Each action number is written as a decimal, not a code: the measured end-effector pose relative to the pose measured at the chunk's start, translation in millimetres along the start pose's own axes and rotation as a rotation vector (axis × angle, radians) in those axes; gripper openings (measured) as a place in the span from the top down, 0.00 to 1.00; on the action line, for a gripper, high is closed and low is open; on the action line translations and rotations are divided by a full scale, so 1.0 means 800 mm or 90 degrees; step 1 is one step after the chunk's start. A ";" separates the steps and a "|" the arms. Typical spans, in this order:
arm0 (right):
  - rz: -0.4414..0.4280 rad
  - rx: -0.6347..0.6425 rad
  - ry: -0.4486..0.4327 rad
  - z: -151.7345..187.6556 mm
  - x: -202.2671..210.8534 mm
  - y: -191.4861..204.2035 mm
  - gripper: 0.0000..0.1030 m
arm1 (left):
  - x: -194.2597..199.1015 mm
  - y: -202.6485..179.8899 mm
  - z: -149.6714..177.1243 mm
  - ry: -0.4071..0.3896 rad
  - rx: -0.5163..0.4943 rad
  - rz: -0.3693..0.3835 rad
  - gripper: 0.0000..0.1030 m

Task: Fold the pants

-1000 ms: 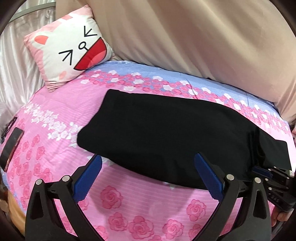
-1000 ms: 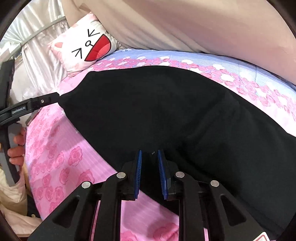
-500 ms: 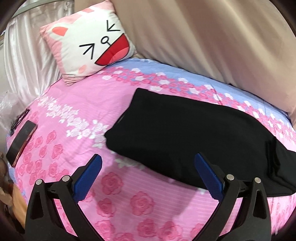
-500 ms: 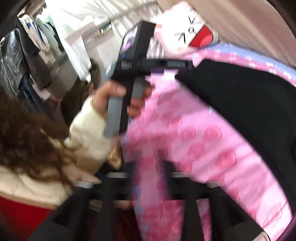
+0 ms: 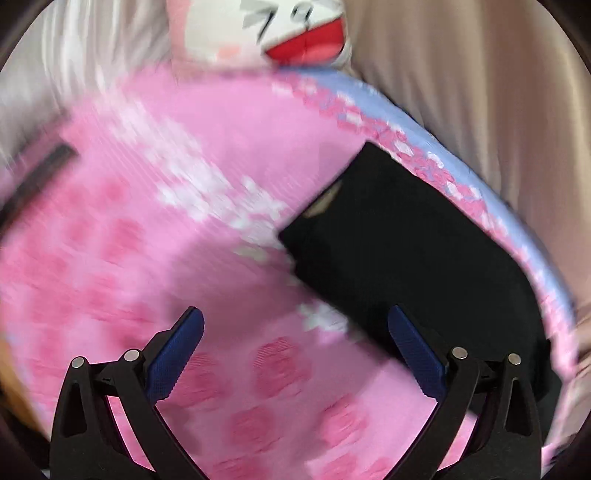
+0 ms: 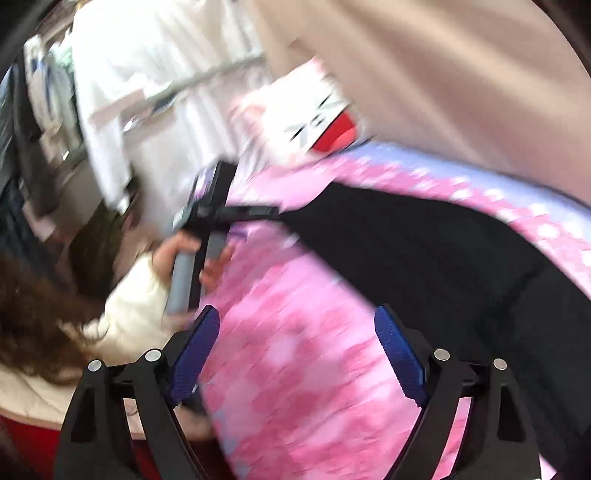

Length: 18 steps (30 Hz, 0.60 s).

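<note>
Pants: black pants [image 5: 413, 251] lie folded into a long flat strip on the bed, toward its right and far side, one squared end pointing to the far left; in the right wrist view the same pants [image 6: 436, 258] stretch across the right half of the bed.

Left tongs: the left tongs [image 5: 295, 354] stand wide apart and hold nothing, poised over bare bedspread just near of the pants' edge; the right blue pad [image 5: 413, 354] overlaps the dark cloth in the view, and contact cannot be told.

Right tongs: the right tongs [image 6: 295, 354] are likewise spread wide and empty, above pink bedspread left of the pants.

Left hand: in the right wrist view the person's left hand [image 6: 192, 258] grips the grey handle of the left tool at the bed's left edge, its black front reaching to the pants' far-left end.

Bed: a pink rose-print bedspread [image 5: 155, 236] with a blue band along the far edge; both views are heavily motion-blurred.

Pillow: a white cartoon-face pillow [image 5: 280, 33] with a red mouth sits at the far end of the bed.

Backdrop: a beige curtain [image 5: 480, 92] hangs behind the bed on the right.

Person: brown hair [image 6: 33, 310] and a cream sleeve [image 6: 133, 314] fill the near left of the right wrist view.
</note>
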State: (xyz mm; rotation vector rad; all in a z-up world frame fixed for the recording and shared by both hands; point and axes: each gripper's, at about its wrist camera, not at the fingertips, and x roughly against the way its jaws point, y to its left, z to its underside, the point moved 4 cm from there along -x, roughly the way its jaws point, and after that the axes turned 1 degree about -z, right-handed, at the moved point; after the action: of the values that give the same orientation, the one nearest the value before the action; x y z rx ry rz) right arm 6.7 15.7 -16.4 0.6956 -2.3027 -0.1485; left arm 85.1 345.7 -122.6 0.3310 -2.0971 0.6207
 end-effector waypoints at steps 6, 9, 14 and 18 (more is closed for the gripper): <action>0.210 0.006 -0.022 -0.002 0.039 -0.041 0.17 | -0.039 -0.047 -0.032 -0.042 -0.046 -0.021 0.45; 0.287 -0.026 -0.033 0.004 0.066 -0.074 0.17 | -0.037 -0.070 -0.040 -0.039 -0.063 -0.001 0.76; 0.381 -0.115 -0.066 0.026 0.121 -0.130 0.17 | 0.050 -0.155 -0.037 -0.123 -0.162 0.080 0.78; 0.430 -0.207 -0.118 0.048 0.172 -0.178 0.17 | 0.134 -0.275 0.004 -0.177 -0.288 0.195 0.78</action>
State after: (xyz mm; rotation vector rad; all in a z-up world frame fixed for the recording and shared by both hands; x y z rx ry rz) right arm -38.4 -180.2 -3.5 -0.2798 -2.4758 -0.2678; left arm 121.9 159.5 31.9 -0.1751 -2.5055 0.2644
